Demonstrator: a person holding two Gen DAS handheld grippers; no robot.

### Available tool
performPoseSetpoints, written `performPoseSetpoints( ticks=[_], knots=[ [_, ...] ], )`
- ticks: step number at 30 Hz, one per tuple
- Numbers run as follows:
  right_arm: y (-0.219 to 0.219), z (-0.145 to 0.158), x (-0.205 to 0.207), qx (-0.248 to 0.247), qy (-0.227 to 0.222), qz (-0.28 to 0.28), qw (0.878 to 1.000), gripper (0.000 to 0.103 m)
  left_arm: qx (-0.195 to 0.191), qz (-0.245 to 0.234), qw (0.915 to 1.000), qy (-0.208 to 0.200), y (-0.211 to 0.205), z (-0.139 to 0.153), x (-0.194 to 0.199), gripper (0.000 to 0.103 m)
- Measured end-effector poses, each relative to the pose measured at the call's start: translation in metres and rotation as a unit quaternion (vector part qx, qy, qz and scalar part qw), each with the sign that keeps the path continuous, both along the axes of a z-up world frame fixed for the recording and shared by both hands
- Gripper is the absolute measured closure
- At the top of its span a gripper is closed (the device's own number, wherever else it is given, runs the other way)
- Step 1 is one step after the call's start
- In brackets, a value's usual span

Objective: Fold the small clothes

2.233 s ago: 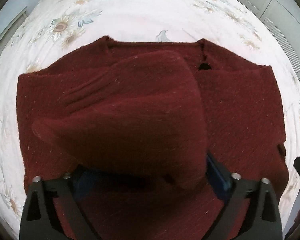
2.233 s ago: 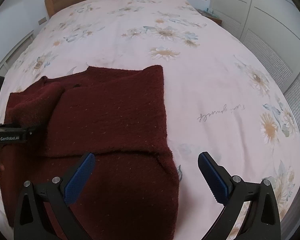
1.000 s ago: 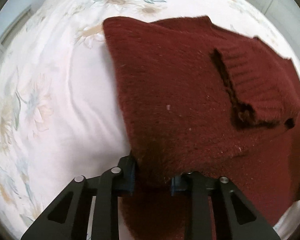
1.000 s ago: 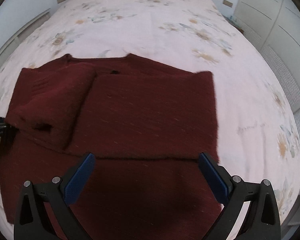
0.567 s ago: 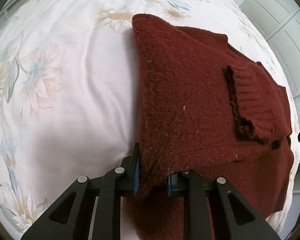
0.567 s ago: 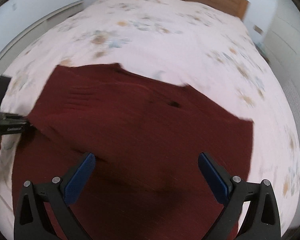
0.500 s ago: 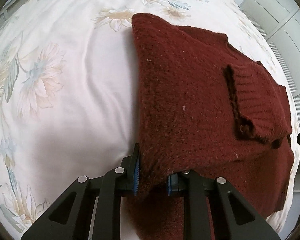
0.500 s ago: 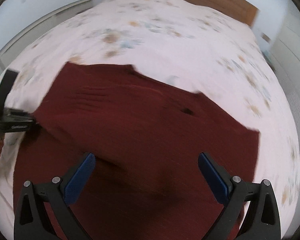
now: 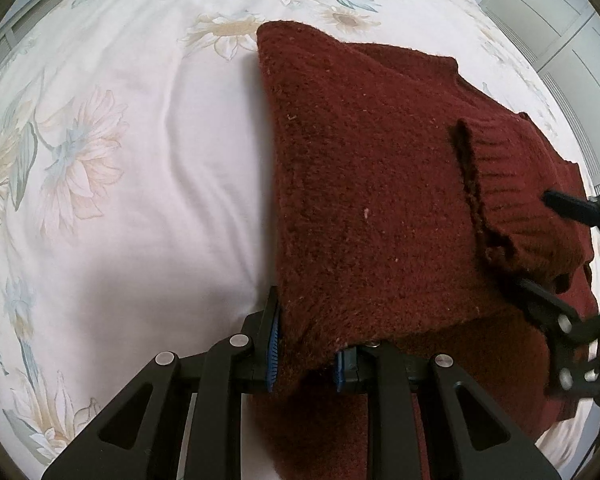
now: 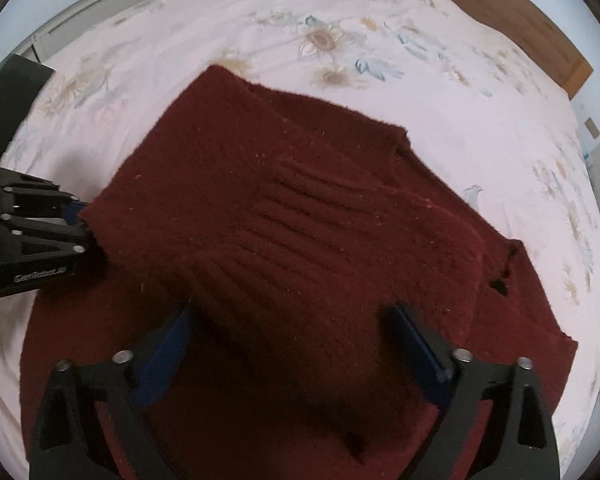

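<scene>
A floral cotton bedsheet (image 9: 132,168), smooth with soft creases, lies left of the sweater (image 9: 380,208), a thick, fuzzy dark-red knit spread on the bed. The left gripper (image 9: 306,354) pinches the sweater's folded left edge between its blue pads. A ribbed cuff (image 9: 512,192) lies folded across the sweater's right part. The right gripper (image 10: 290,344) is closing, the cuff between its jaws, not yet pressed. Only the right wrist view shows the wooden headboard (image 10: 520,20).

Both grippers were matte black, with triangular cut-outs in the finger arms, silver screw heads and ribbed blue pads (image 9: 273,344). The left gripper (image 10: 80,232) bore pale lettering on its side.
</scene>
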State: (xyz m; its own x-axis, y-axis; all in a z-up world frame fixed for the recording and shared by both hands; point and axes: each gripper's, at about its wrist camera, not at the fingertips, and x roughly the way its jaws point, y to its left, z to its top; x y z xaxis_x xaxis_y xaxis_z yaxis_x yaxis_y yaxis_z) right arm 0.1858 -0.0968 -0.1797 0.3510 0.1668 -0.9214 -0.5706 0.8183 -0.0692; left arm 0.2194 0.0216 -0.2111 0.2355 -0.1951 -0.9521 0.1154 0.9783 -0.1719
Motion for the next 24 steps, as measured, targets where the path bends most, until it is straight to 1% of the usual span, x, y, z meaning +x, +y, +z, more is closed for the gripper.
performPoseSetpoints(
  ticks=[1,2,3,5,6,7,10,11,14,16,18,21,24],
  knots=[
    [-0.001,-0.001,0.001,0.001,0.002,-0.002,1.0,0.048,0.001,-0.001,1.0,0.0,0.002,-0.002,-0.001,0.084],
    [-0.002,0.001,0.001,0.0,-0.001,-0.005,1.0,0.065,0.001,-0.001,1.0,0.0,0.014,0.001,-0.003,0.084],
    [-0.006,0.004,0.0,0.0,-0.008,-0.006,1.0,0.077,0.002,-0.002,1.0,0.0,0.016,0.002,-0.004,0.084],
    [-0.015,0.01,-0.001,0.016,-0.008,-0.013,1.0,0.083,0.0,0.0,1.0,0.001,0.017,0.002,-0.004,0.084],
    [-0.025,0.017,-0.001,0.038,-0.007,-0.027,0.999,0.084,0.0,0.0,1.0,0.001,0.02,0.003,-0.004,0.084],
    [-0.031,0.021,-0.001,0.051,-0.007,-0.037,0.998,0.085,-0.001,0.0,1.0,0.0,0.023,0.003,-0.004,0.084],
    [-0.069,0.041,0.0,0.102,-0.01,-0.087,0.991,0.085,-0.001,0.001,1.0,0.0,0.028,0.005,-0.006,0.084],
    [-0.076,0.045,0.0,0.108,-0.012,-0.097,0.989,0.085,-0.001,0.004,1.0,-0.001,0.028,0.006,-0.006,0.084],
    [-0.112,0.059,-0.002,0.113,-0.026,-0.14,0.983,0.085,0.007,0.009,0.9999,-0.005,0.026,0.01,-0.009,0.084],
    [-0.129,0.064,-0.003,0.119,-0.027,-0.16,0.98,0.085,0.019,0.003,0.9998,-0.01,0.022,0.01,-0.011,0.084],
    [-0.149,0.065,-0.004,0.118,-0.026,-0.181,0.976,0.088,0.024,0.001,0.9996,-0.012,0.02,0.01,-0.011,0.084],
    [-0.176,0.059,-0.006,0.118,-0.021,-0.214,0.97,0.089,0.021,0.004,0.9997,-0.009,0.021,0.01,-0.011,0.084],
    [-0.194,0.049,-0.005,0.115,-0.013,-0.241,0.964,0.09,0.022,0.004,0.9997,-0.008,0.022,0.012,-0.011,0.084]
  ],
)
